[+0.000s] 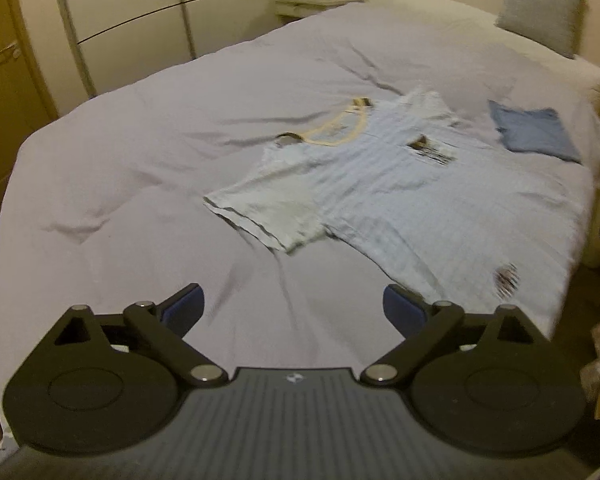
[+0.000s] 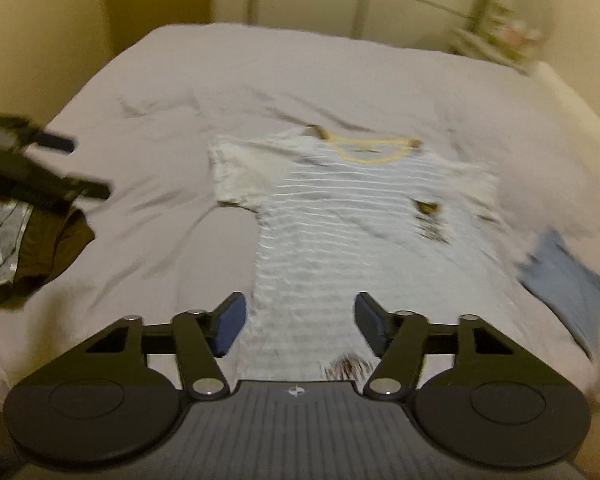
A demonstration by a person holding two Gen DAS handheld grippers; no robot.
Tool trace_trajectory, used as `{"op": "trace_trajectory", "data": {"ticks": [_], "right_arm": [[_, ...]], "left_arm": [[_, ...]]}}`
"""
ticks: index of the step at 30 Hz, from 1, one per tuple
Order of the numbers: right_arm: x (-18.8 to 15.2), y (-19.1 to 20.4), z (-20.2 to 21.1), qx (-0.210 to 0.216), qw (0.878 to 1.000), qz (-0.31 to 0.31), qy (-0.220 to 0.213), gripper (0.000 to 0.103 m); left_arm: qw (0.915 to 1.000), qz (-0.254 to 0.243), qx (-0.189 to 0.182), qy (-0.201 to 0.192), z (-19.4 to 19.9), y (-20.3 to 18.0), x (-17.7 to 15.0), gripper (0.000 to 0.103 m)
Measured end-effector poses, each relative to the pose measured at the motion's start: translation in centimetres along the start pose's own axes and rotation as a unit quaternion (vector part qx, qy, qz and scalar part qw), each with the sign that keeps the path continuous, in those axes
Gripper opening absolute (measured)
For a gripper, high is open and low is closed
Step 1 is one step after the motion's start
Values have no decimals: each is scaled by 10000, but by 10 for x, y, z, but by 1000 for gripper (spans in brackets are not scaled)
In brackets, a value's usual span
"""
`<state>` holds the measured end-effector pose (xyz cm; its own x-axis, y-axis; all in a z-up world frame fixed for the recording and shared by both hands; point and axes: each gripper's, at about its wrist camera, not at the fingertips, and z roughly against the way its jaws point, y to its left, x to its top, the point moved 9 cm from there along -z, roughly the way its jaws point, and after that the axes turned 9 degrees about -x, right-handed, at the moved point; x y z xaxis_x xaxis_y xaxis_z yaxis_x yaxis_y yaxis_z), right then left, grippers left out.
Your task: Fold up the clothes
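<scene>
One striped T-shirt (image 1: 380, 184) lies spread flat on the bed (image 1: 140, 160), front up, yellow neckband away from both cameras, hem at the near edge of the bed. One folded blue cloth (image 1: 536, 132) lies on the bed just beside the T-shirt, off its sleeve on the pillow side, apart from it.

Left tool (image 1: 294, 308): jaws spread wide, nothing between them, held above bare bedsheet near the T-shirt's hem corner. Right tool (image 2: 300, 320): jaws apart, empty, held over the lower part of the T-shirt (image 2: 340, 240); touching or not, cannot tell.

Left wrist view only: one grey pillow (image 1: 540, 12) upright at the head of the bed beyond the blue cloth, a wardrobe (image 1: 140, 20) past the far side of the bed, and one T-shirt sleeve lying flat toward the wardrobe. The second sleeve is partly foreshortened here.

Right wrist view only: the left tool (image 2: 80, 164) seen from outside, off the T-shirt's sleeve, fingers parted, with part of a person's dark clothing below it. Both sleeves show here, and the blue cloth (image 2: 564, 280) is at the frame's edge. View blurred.

Count: T-shirts one, folded cloths one, pillows one, tools two.
</scene>
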<state>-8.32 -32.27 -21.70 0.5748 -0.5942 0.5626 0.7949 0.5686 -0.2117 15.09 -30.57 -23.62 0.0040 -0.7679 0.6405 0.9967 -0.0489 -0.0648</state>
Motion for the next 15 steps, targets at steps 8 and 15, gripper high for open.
{"op": "trace_trajectory", "data": {"ticks": [8, 15], "right_arm": [[60, 27, -92, 899, 9882, 1214, -251, 42], [88, 86, -158, 1134, 9725, 1969, -518, 33]], "left_arm": [[9940, 1045, 260, 199, -80, 59, 49, 71], [9866, 1598, 323, 14, -141, 137, 78, 64]]}}
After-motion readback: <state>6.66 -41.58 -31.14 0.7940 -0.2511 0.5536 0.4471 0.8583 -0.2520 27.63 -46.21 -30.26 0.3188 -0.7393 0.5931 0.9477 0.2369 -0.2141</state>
